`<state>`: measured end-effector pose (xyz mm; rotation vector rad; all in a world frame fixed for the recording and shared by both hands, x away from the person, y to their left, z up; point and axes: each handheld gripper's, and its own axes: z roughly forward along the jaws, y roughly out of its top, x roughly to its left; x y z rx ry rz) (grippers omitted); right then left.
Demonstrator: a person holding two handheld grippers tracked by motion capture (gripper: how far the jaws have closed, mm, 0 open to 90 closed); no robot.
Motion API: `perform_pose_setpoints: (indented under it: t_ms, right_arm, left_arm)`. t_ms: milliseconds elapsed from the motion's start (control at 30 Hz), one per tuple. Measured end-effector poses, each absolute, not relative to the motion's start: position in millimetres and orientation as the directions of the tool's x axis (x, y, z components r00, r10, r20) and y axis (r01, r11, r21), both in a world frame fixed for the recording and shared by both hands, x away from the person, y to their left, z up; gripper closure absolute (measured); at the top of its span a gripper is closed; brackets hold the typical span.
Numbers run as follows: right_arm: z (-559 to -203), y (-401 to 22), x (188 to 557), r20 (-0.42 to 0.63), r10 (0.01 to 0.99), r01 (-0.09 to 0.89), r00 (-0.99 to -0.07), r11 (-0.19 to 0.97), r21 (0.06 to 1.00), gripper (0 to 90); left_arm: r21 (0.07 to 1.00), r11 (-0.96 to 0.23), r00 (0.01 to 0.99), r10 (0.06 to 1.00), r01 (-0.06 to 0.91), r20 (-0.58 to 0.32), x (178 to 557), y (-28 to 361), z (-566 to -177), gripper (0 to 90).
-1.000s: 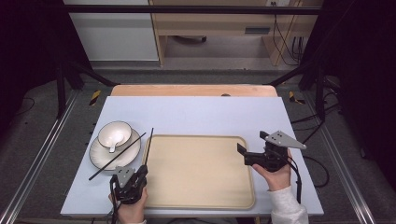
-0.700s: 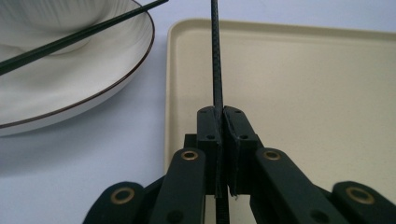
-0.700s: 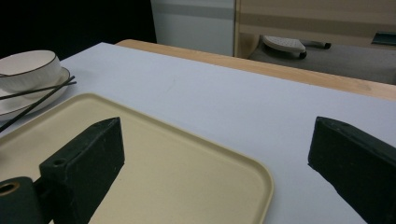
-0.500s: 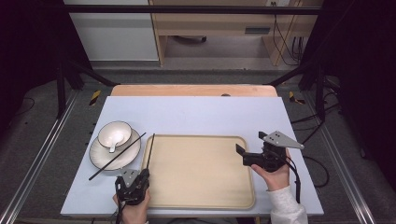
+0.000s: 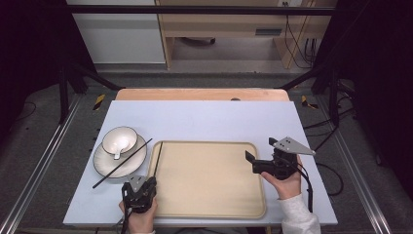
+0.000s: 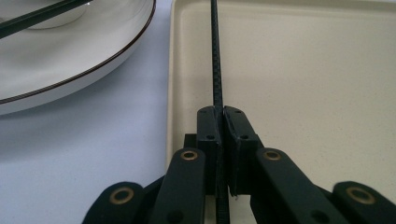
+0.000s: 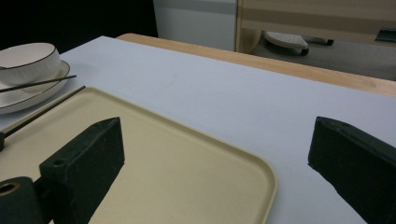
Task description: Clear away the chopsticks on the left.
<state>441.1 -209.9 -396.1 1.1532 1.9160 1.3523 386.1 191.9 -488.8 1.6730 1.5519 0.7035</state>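
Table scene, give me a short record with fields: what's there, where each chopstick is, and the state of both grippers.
surface: table
tray: beige tray, nothing lying flat in it
plate: plate left of the tray, bowl on it, spoon in the bowl
chopstick 1: loose chopstick lying across the plate
chopstick 2: held chopstick along the tray's left edge
left gripper: shut on the held chopstick
right gripper: open, holding nothing, at the tray's right edge

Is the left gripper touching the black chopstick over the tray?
Touching. In the left gripper view, the left gripper has its jaws closed on the chopstick, which runs out over the tray.
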Motion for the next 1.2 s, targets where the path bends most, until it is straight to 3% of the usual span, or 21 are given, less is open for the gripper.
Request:
perform_pose_setpoints:
  t_ms: [433, 600, 867, 967, 1133, 1200]
  right_arm:
    - [-394.3, -212.3, 440.0, 0.061, 0.866, 0.339, -0.497, 0.129, 0.932, 3.8]
    - [-392.8, -214.8, 439.1, 0.065, 0.868, 0.335, -0.493, 0.12, 0.935, 3.8]
    - [-390.6, -216.9, 437.5, 0.075, 0.87, 0.331, -0.488, 0.105, 0.938, 3.8]
    - [-389.8, -218.6, 437.1, 0.078, 0.87, 0.327, -0.486, 0.099, 0.94, 3.8]
    - [-390.4, -219.0, 436.9, 0.075, 0.869, 0.327, -0.489, 0.103, 0.939, 3.8]
    - [-390.1, -218.9, 436.6, 0.076, 0.868, 0.327, -0.49, 0.102, 0.939, 3.8]
  left_arm:
    - [0.832, -0.015, 0.179, 0.978, 0.554, -0.102, 384.6, 193.5, -476.3, 77.7]
    - [0.852, -0.045, 0.257, 0.96, 0.521, -0.106, 388.5, 202.3, -456.5, 70.7]
    - [0.878, -0.174, 0.386, 0.922, 0.446, -0.013, 396.4, 213.8, -423.3, 55.9]
    - [0.867, -0.168, 0.432, 0.9, 0.47, -0.06, 398.7, 218.8, -418.5, 50.2]
    - [0.846, -0.273, 0.483, 0.876, 0.458, 0.021, 398.3, 223.1, -416.7, 42.5]
    - [0.859, -0.238, 0.507, 0.861, 0.454, -0.03, 398.1, 228.3, -418.3, 39.5]
